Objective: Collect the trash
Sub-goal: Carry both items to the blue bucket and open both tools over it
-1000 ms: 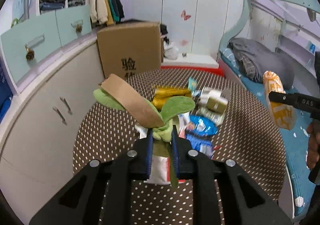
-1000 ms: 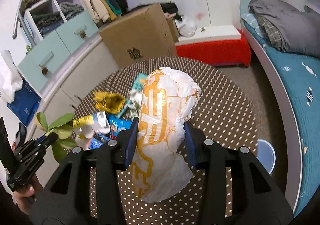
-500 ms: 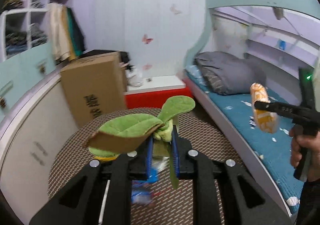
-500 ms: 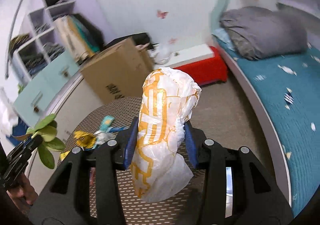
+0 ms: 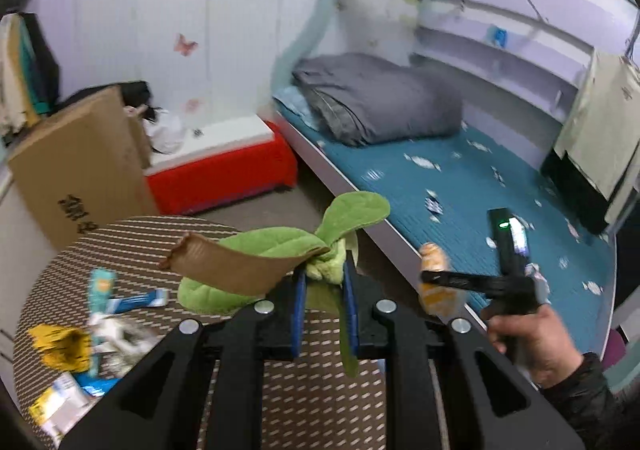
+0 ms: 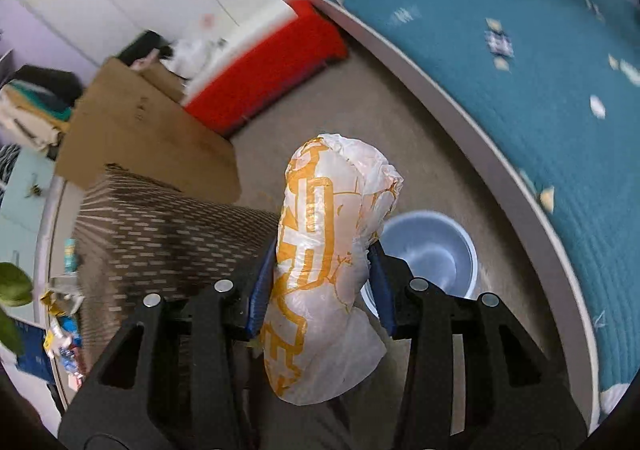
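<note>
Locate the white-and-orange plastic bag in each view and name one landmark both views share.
Left wrist view: the plastic bag shows small at right of centre, held in the right hand-held gripper.
Right wrist view: the bag fills the centre, between the blue pads.
Shared landmark: the red box beside the bed.

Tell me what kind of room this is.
Most likely a child's bedroom: a bunk bed with a teal mattress and folded grey quilt, butterfly stickers on the wall, and clothes hanging at the left edge.
</note>
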A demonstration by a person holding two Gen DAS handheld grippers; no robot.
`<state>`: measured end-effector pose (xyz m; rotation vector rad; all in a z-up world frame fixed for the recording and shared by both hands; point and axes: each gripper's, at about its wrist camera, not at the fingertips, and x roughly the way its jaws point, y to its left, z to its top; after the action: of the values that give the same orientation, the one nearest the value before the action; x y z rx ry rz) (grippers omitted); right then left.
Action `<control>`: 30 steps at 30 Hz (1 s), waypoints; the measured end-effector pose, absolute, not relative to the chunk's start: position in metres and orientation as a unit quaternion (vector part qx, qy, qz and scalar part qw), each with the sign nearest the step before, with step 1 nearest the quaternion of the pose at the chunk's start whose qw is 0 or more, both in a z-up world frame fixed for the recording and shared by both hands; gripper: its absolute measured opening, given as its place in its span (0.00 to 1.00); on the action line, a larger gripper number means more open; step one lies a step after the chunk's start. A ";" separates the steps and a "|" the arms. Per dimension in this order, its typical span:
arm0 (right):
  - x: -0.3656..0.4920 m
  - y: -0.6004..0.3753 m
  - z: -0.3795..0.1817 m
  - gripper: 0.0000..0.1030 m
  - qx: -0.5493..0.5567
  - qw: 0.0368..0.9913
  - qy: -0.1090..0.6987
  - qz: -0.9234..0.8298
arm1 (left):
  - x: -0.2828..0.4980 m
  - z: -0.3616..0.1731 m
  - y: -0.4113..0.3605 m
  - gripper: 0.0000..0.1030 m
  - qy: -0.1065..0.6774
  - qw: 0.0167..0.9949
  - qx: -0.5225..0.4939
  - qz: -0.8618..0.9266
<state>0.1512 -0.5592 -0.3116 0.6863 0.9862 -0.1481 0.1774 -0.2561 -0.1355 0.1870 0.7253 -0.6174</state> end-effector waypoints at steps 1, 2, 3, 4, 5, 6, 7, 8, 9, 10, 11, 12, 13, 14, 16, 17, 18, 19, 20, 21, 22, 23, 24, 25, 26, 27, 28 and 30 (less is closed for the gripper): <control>0.154 -0.563 -0.325 0.44 0.328 0.815 0.472 -0.071 | 0.179 -0.142 -0.265 0.16 0.356 0.880 0.094 -0.301; 0.157 -0.567 -0.337 0.45 0.334 0.809 0.478 -0.072 | 0.182 -0.148 -0.274 0.16 0.363 0.875 0.098 -0.305; 0.159 -0.571 -0.345 0.47 0.340 0.805 0.481 -0.074 | 0.185 -0.156 -0.285 0.16 0.372 0.869 0.103 -0.309; 0.160 -0.575 -0.355 0.50 0.347 0.799 0.486 -0.078 | 0.188 -0.163 -0.296 0.16 0.380 0.863 0.108 -0.314; 0.160 -0.579 -0.366 0.61 0.357 0.790 0.491 -0.081 | 0.190 -0.168 -0.303 0.16 0.385 0.860 0.112 -0.316; 0.160 -0.583 -0.372 0.71 0.365 0.784 0.495 -0.085 | 0.193 -0.177 -0.316 0.16 0.393 0.853 0.122 -0.320; 0.158 -0.588 -0.378 0.72 0.376 0.777 0.497 -0.090 | 0.193 -0.183 -0.321 0.16 0.397 0.850 0.126 -0.322; 0.155 -0.592 -0.381 0.72 0.385 0.774 0.494 -0.095 | 0.195 -0.192 -0.332 0.16 0.405 0.844 0.134 -0.326; 0.150 -0.597 -0.382 0.73 0.394 0.774 0.486 -0.098 | 0.199 -0.198 -0.338 0.16 0.410 0.839 0.138 -0.328; 0.147 -0.600 -0.381 0.74 0.397 0.776 0.480 -0.101 | 0.200 -0.206 -0.347 0.16 0.417 0.834 0.143 -0.331; 0.142 -0.603 -0.379 0.74 0.401 0.778 0.473 -0.103 | 0.202 -0.211 -0.351 0.16 0.421 0.831 0.147 -0.334; 0.135 -0.608 -0.375 0.74 0.407 0.780 0.463 -0.108 | 0.203 -0.218 -0.361 0.16 0.427 0.824 0.154 -0.339; 0.131 -0.613 -0.373 0.75 0.410 0.782 0.457 -0.111 | 0.204 -0.224 -0.369 0.16 0.432 0.819 0.160 -0.342; 0.126 -0.618 -0.369 0.76 0.414 0.784 0.449 -0.115 | 0.203 -0.233 -0.380 0.16 0.440 0.811 0.168 -0.348; 0.111 -0.629 -0.358 0.77 0.420 0.789 0.430 -0.127 | 0.204 -0.247 -0.395 0.16 0.453 0.798 0.177 -0.356; 0.105 -0.634 -0.355 0.78 0.421 0.791 0.425 -0.130 | 0.204 -0.250 -0.400 0.16 0.457 0.793 0.180 -0.360; 0.098 -0.637 -0.349 0.79 0.421 0.794 0.418 -0.134 | 0.205 -0.257 -0.407 0.18 0.463 0.786 0.185 -0.366; 0.092 -0.639 -0.343 0.79 0.419 0.797 0.412 -0.137 | 0.205 -0.264 -0.414 0.18 0.469 0.780 0.190 -0.369; 0.088 -0.641 -0.340 0.79 0.419 0.799 0.408 -0.139 | 0.205 -0.269 -0.419 0.18 0.471 0.777 0.192 -0.370; 0.081 -0.643 -0.334 0.79 0.419 0.803 0.400 -0.140 | 0.205 -0.274 -0.424 0.18 0.475 0.773 0.193 -0.373; 0.081 -0.645 -0.331 0.79 0.419 0.805 0.397 -0.141 | 0.206 -0.279 -0.429 0.18 0.479 0.769 0.194 -0.377; 0.078 -0.645 -0.327 0.79 0.417 0.807 0.393 -0.142 | 0.207 -0.282 -0.432 0.22 0.482 0.766 0.196 -0.377; 0.074 -0.646 -0.322 0.79 0.415 0.810 0.389 -0.144 | 0.208 -0.287 -0.436 0.28 0.485 0.764 0.200 -0.376; 0.073 -0.646 -0.319 0.80 0.413 0.812 0.387 -0.144 | 0.209 -0.290 -0.441 0.55 0.488 0.761 0.203 -0.376; 0.070 -0.645 -0.315 0.80 0.412 0.814 0.382 -0.144 | 0.209 -0.291 -0.443 0.84 0.489 0.761 0.205 -0.373; 0.070 -0.643 -0.312 0.81 0.411 0.816 0.380 -0.145 | 0.210 -0.289 -0.443 0.90 0.481 0.771 0.208 -0.362; 0.068 -0.642 -0.308 0.81 0.409 0.818 0.378 -0.145 | 0.209 -0.285 -0.441 0.90 0.470 0.781 0.208 -0.355; 0.067 -0.638 -0.303 0.85 0.405 0.822 0.373 -0.143 | 0.209 -0.279 -0.438 0.91 0.467 0.783 0.208 -0.352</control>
<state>0.0670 -0.6382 -0.3028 0.8620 0.7938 -0.3035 0.2095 -0.4377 -0.2793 0.4500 1.0089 -0.7606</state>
